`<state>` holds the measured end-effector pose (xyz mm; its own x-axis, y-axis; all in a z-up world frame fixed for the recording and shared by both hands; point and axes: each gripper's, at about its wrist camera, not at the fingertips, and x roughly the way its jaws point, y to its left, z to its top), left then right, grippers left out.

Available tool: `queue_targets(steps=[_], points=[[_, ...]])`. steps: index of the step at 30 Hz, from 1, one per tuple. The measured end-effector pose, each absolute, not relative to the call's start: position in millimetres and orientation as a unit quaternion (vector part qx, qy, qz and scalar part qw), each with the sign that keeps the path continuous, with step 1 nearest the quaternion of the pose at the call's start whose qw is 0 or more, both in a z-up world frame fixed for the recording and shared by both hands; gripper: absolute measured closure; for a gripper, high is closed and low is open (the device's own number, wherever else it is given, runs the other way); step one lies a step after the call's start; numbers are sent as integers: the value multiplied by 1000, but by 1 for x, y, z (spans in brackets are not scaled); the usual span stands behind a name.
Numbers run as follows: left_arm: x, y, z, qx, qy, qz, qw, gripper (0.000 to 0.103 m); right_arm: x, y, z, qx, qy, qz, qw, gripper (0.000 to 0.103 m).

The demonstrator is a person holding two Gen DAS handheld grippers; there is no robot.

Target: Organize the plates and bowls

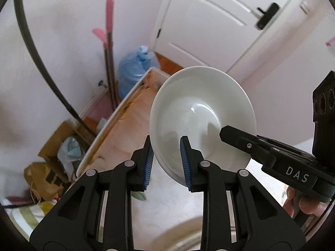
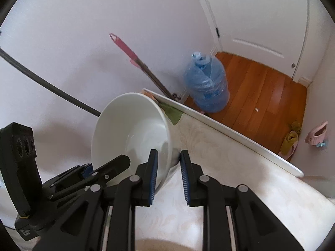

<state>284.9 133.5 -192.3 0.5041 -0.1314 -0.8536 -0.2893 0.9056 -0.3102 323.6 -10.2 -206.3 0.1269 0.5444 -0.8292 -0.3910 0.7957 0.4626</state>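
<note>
Gripping one white bowl (image 1: 201,113) by opposite rim sides, between left tongs (image 1: 167,161) and right tongs (image 2: 168,175), both clenched.

Left tool (image 1: 167,161) and right tool (image 2: 168,174) angled down, pads clamped on bowl rim.

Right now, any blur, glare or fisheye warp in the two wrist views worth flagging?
Left wrist view: glare streak inside the white bowl, a gripper shadow on its inner wall, soft blur over the clutter at the left edge, door bowed by the lens. Right wrist view: sharper, bowl interior evenly lit, table edge curved, dark vignette in the corners.
</note>
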Motion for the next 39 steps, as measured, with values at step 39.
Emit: queue_targets(steps=[39], points=[[113, -199, -174, -33, 585, -200, 785, 80, 50, -329, -163, 202, 581, 54, 786, 83]])
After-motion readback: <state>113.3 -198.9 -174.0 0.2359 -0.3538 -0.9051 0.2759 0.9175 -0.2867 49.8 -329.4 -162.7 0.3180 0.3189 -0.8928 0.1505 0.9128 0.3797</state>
